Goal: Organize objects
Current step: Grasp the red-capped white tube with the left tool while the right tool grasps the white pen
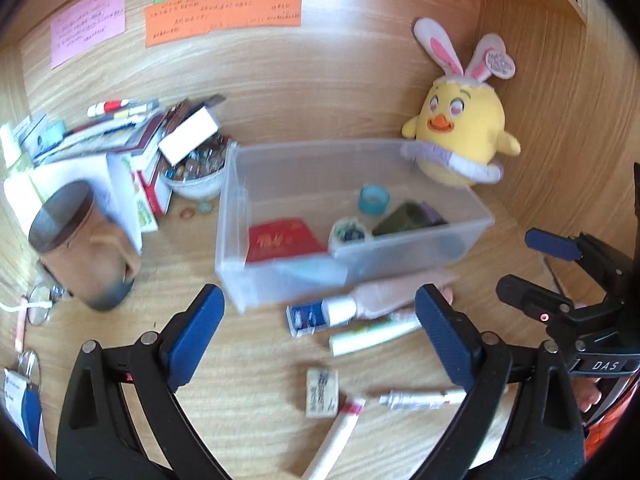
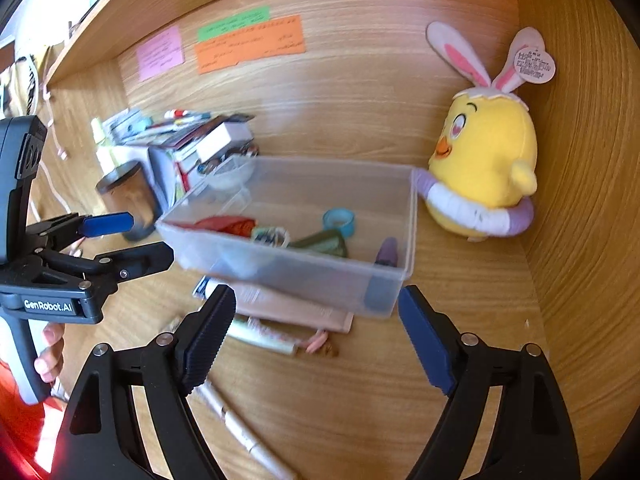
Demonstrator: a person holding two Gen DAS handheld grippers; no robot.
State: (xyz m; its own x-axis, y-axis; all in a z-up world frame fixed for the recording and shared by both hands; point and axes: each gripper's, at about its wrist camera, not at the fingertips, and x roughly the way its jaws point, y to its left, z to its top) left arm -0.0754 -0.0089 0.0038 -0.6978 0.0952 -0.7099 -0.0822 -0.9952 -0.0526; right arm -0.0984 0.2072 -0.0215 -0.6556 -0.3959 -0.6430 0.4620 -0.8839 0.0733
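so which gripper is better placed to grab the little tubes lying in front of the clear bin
Left, likely. The left gripper is open with the tubes framed between its fingers; the right gripper faces the clear bin's corner.

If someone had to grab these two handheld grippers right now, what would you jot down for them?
Left gripper: jaws open, empty.
Right gripper: jaws open, empty.
Clear plastic bin sits mid-desk, beside the yellow chick plush.
Done: red packet, teal tape roll and a few small items are in the bin.
Left: tubes, pens and eraser lying in front of it.
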